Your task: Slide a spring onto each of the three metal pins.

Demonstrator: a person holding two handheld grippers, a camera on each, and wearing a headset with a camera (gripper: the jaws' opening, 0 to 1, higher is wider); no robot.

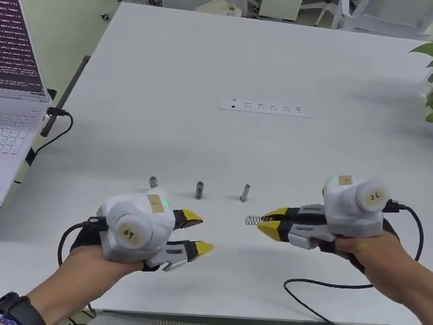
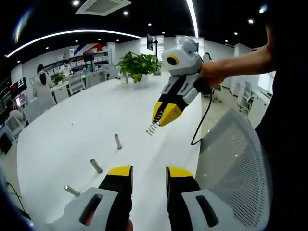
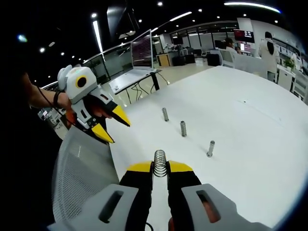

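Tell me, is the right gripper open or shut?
The right gripper is shut on a spring: in the right gripper view its yellow tips pinch the coil between them, with the rest sticking out ahead.

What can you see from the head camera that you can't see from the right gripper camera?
Head view extra: the hand holding the right gripper, and the black cable looping behind it. Right gripper view extra: a mesh chair, ceiling lights and people at far desks. Both: the three pins, the spring pinched in the right gripper, the open left gripper, the laptop and the white table.
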